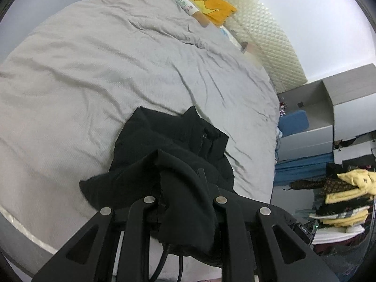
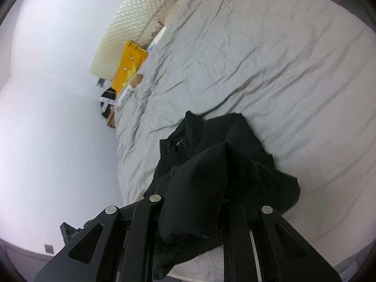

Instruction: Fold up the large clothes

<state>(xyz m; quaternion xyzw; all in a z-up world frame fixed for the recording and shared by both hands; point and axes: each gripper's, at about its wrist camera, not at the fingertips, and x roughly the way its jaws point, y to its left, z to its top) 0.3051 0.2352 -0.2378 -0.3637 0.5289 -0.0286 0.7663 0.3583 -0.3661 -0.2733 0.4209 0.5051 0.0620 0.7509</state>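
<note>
A large black garment (image 1: 174,141) lies bunched on the grey bed sheet (image 1: 94,70) near the bed's front edge. My left gripper (image 1: 181,174) is shut on a fold of it, and the cloth drapes back over the fingers and hides the tips. In the right wrist view the same black garment (image 2: 211,145) is bunched on the sheet (image 2: 282,58). My right gripper (image 2: 199,176) is shut on another fold, which hangs down between the arms and covers the fingertips.
An orange pillow (image 1: 206,0) and a white printed roll (image 1: 183,2) lie at the head of the bed by a quilted cream headboard (image 1: 265,37). A stack of folded yellow and dark clothes (image 1: 345,199) sits at the right. Grey shelving (image 1: 329,108) stands beyond the bed.
</note>
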